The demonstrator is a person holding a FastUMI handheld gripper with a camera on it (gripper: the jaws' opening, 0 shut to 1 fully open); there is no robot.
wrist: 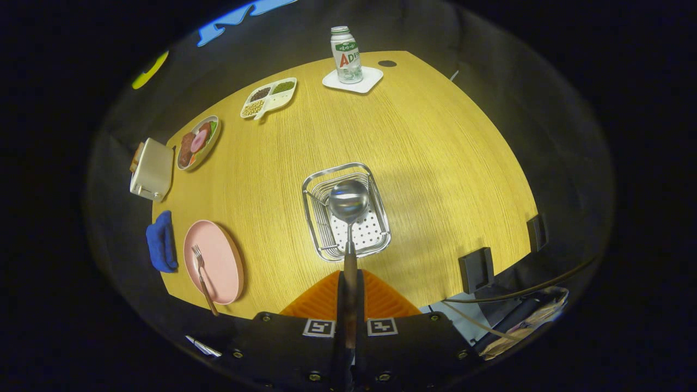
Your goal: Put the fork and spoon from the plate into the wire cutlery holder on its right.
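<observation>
- A pale wooden table (435,152) stands in a dark booth, seen from above.
- The wire cutlery holder (375,239), a shiny wire basket with a white dotted floor, sits near the middle of the table.
- The spoon (348,202) hangs over the holder, its bowl above the holder's inside and its handle running back toward the tongs.
- The tongs (348,296) are closed tight on the spoon's handle, one finger pressing each side, just short of the holder's near rim.
- The pink plate (223,272) lies well to the left of the holder; the fork (200,272) rests on it, handle sticking out past the near rim.
- A blue cloth (161,242) lies just left of the plate.
- Farther left of the holder are a white toaster (151,170) and a plate of food (197,142).
- Beyond the holder stand a divided dish (269,97) and a bottle (346,54) on a white coaster (370,81).
</observation>
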